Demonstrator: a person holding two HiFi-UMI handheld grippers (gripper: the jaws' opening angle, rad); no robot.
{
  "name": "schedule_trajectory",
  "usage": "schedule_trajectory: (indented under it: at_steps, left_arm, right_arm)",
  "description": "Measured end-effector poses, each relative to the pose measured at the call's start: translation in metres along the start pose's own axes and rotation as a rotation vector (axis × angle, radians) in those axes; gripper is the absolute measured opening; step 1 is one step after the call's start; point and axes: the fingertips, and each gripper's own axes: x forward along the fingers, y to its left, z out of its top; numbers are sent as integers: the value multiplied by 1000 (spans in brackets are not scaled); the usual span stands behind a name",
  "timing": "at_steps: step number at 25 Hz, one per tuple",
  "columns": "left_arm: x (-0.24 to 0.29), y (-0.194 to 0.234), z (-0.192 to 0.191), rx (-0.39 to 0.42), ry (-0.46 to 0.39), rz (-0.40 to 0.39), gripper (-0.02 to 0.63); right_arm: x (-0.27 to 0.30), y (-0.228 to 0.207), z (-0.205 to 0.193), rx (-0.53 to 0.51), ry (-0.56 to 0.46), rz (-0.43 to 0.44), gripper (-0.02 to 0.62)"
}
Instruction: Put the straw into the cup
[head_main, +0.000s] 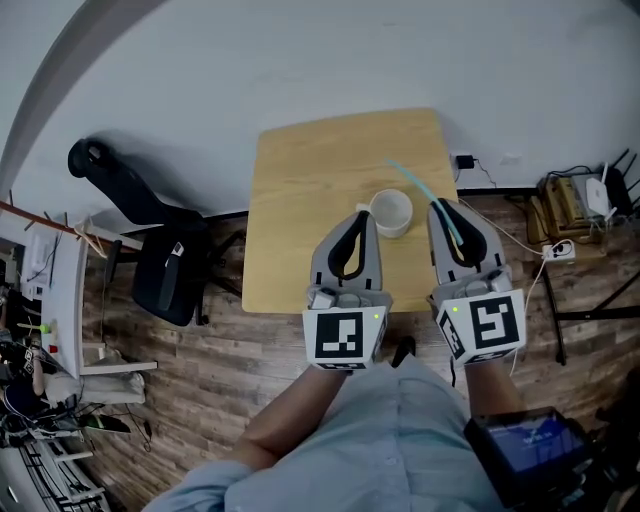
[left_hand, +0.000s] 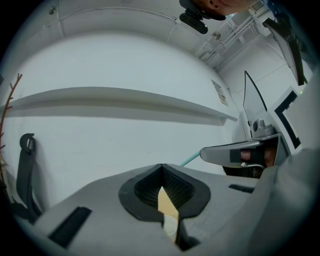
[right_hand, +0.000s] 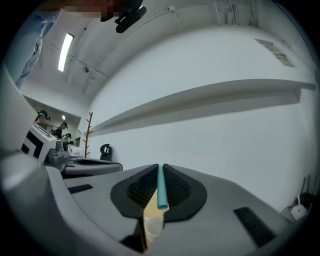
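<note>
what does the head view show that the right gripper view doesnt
Only the head view: the whole table, a chair to its left, and the wood floor. Only the right gripper view: the right gripper's tongs shut on the straw, seen end-on, and a ceiling light. Both: the straw, the cup and the left gripper.

Matt wooden table (head_main: 310, 180), plastic straw (head_main: 418, 192)

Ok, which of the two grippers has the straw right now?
The right gripper: its jaws are shut on the teal straw. The left gripper has its jaws closed on nothing.
</note>
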Motion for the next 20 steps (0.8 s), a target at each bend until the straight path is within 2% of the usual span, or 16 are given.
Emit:
schedule_trajectory:
  at_steps: [12,20]
  left_arm:
    - [31,35,-3,-58,3,-52,-8]
    - [36,41,-35,-105,60,-98,-8]
  right_arm:
    - [40,4,-8,-33,77,-55,25]
    - [45,9,-48,4,182,-95,25]
